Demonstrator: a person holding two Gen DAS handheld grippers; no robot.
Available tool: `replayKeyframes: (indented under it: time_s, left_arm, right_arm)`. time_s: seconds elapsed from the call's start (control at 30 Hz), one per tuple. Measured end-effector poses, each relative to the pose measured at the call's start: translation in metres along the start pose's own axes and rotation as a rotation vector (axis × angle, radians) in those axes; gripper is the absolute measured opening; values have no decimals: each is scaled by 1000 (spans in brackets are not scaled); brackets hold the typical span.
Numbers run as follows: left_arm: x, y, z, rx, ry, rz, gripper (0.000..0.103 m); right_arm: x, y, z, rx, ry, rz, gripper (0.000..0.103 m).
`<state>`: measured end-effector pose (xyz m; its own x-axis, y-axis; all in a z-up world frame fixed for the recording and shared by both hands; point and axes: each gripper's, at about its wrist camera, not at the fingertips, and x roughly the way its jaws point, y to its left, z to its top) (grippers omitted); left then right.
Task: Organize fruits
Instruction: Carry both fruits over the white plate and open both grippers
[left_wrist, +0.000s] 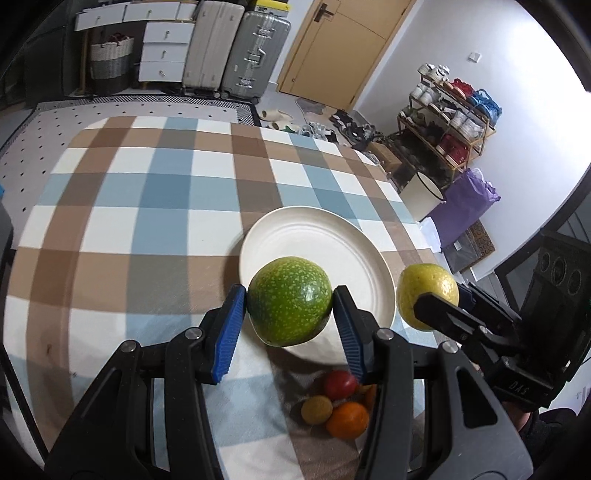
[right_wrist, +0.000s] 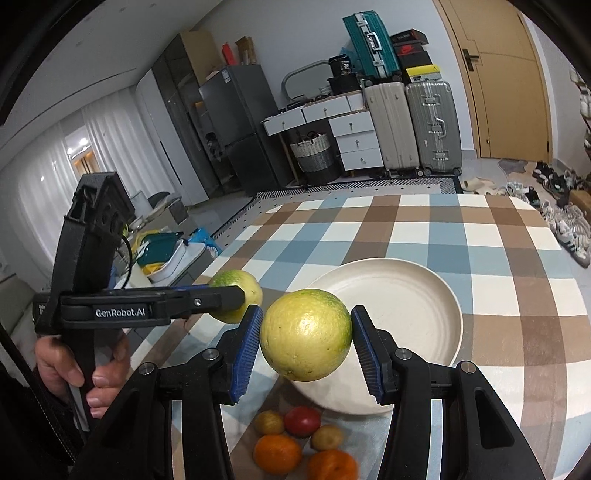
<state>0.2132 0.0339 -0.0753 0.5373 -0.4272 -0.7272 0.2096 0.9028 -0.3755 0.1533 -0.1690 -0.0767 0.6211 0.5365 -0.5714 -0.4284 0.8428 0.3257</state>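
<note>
A: Hand-held gripper, left (left_wrist: 290, 312): what does it carry?

B: Jaws spread to the fruit's width, blue pads pinching a speckled green fruit (left_wrist: 289, 301) on both sides, held in the air over the near rim of the plate (left_wrist: 317, 236).

A: Largest item first, please.

B: Worktop (left_wrist: 147, 206), checked cloth in brown, blue and white. Its far and left stretches carry nothing. Right edge lies just beyond the plate; the far edge meets a dotted rug.

A: Next?

B: Plate, white, round, nothing resting on it, near the worktop's right side.

A: Hand-held gripper, right (right_wrist: 306, 334)?

B: Jaws equally spread, pinching a yellow-green fruit (right_wrist: 306, 334), lifted off the worktop at the plate's near-left rim. The two held fruits hang side by side, apart.

A: Smaller items?

B: Loose cluster on the cloth beneath both grippers, just short of the plate: two oranges (right_wrist: 277, 453), a red fruit (right_wrist: 302, 421), two small yellowish fruits (right_wrist: 269, 422).
</note>
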Motion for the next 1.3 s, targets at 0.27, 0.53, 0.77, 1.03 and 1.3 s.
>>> replayKeyframes:
  time_s: [0.27, 0.53, 0.77, 1.03, 1.3]
  left_arm:
    - [46, -11, 14, 28, 62, -33, 46]
    - [84, -12, 16, 24, 114, -40, 46]
    - [106, -6, 16, 1, 143, -63, 46]
    - [119, -3, 16, -26, 165, -84, 46]
    - [101, -17, 19, 8, 128, -74, 46]
  right_arm:
    - [14, -32, 10, 43, 2, -6, 50]
    - [38, -56, 3, 91, 62, 19, 50]
    - [55, -65, -5, 120, 85, 33, 50]
    - [63, -74, -9, 164, 96, 43, 50]
    - [39, -76, -3, 167, 11, 42, 65]
